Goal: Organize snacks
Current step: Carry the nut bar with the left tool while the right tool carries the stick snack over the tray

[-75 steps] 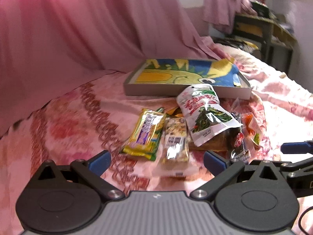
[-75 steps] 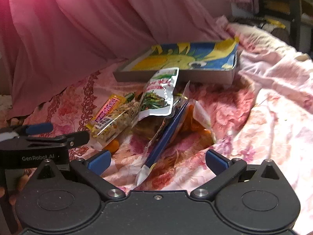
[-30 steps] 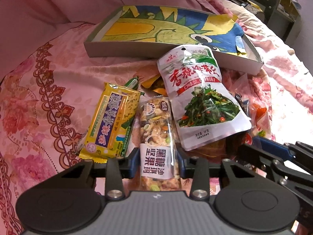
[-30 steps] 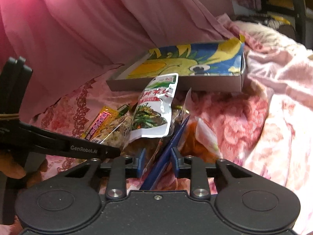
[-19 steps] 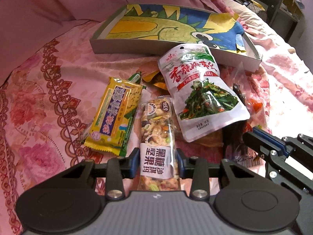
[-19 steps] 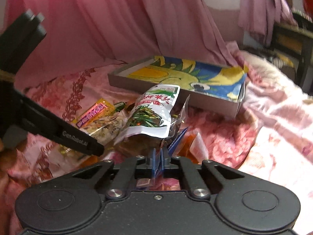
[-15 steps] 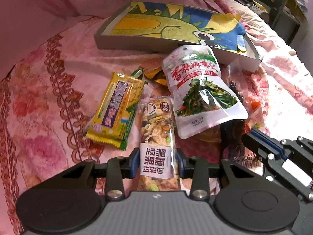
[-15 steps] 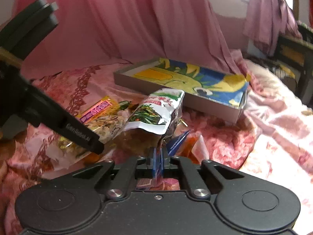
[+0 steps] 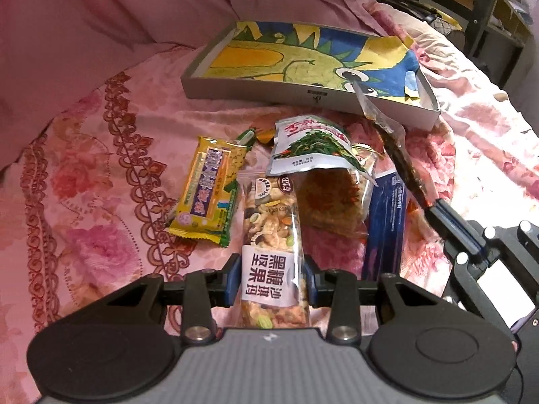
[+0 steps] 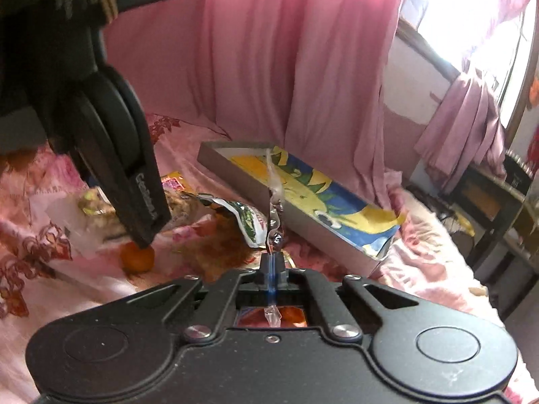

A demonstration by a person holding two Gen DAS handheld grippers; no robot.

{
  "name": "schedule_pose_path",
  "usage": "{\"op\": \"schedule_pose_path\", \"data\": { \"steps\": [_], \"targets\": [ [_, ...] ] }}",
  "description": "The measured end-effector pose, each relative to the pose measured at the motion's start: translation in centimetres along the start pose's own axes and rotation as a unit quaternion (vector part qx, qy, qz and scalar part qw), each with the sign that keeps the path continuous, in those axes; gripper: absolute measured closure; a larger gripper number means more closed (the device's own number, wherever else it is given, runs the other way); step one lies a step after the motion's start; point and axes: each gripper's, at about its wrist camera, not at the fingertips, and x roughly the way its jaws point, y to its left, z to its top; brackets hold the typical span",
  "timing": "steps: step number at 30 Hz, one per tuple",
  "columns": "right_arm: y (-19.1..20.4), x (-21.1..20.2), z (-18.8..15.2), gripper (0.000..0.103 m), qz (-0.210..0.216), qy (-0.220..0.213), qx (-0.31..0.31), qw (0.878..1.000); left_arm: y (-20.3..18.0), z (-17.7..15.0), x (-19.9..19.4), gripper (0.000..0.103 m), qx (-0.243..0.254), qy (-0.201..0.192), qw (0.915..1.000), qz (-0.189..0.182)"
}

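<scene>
Left gripper (image 9: 272, 284): clamped on the nut bar (image 9: 271, 235), lower centre.
Right gripper (image 10: 272, 262): pinching a thin clear packet (image 10: 274, 208).
Box (image 9: 303, 92): upper centre.

My left gripper (image 9: 272, 284) is black with blue pads (image 9: 232, 281), and my right gripper (image 10: 271, 264) has the same colours. The nut bar (image 9: 273, 252) is in a clear wrapper, with a white label and black letters on it. The wafer pack (image 9: 207, 195) is yellow with a purple band and green edges. The seaweed pouch (image 9: 311, 146) is white with dark green leaves and red letters. The flat packet (image 9: 385, 229) is dark blue. The tray (image 9: 256, 89) has grey walls, and inside is a yellow and green dinosaur on blue. The bedsheet (image 9: 84, 181) is pink with red flowers and a brown lace pattern. The curtain (image 10: 269, 50) is plain pink. The small fruit (image 10: 138, 258) is orange.
</scene>
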Motion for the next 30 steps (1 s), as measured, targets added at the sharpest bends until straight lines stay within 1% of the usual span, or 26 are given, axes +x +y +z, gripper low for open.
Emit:
{"op": "schedule_pose_path", "data": {
  "steps": [4,7,12,16,19,22,25,28,30],
  "targets": [
    [-0.5,-0.4,0.3,0.103,-0.019,-0.020,-0.009,1.000,-0.1,0.1,-1.5,0.062,-0.002,-0.022,0.9997,0.009],
    [-1.3,-0.8,1.1,0.103,-0.026,-0.037,0.004,0.999,-0.1,1.0,-2.4,0.062,-0.006,-0.047,0.9988,0.012],
    [-3.1,-1.4,2.1,0.103,-0.048,-0.077,0.022,0.996,-0.8,4.4,-2.7,0.062,-0.023,-0.085,0.9961,0.009],
    [-4.9,-0.6,2.1,0.103,-0.045,-0.084,0.057,0.994,-1.3,7.0,-3.7,0.062,-0.036,-0.117,0.9925,-0.005],
    [-6.0,0.4,2.1,0.103,-0.047,-0.084,0.072,0.993,-1.6,8.0,-4.7,0.062,-0.031,-0.138,0.9899,-0.009],
    [-6.7,1.2,2.1,0.103,-0.046,-0.082,0.089,0.992,-1.7,8.7,-5.4,0.062,-0.028,-0.149,0.9884,-0.008],
    [-7.5,2.2,2.3,0.103,-0.050,-0.088,0.098,0.990,-1.6,9.5,-5.1,0.062,-0.033,-0.155,0.9873,-0.006],
    [-8.2,3.5,2.5,0.103,-0.057,-0.095,0.104,0.988,-1.5,10.7,-4.0,0.062,-0.044,-0.160,0.9861,-0.001],
    [-8.6,4.7,2.6,0.103,-0.064,-0.103,0.103,0.987,-1.4,11.5,-2.9,0.062,-0.060,-0.163,0.9848,-0.005]
  ]
}}
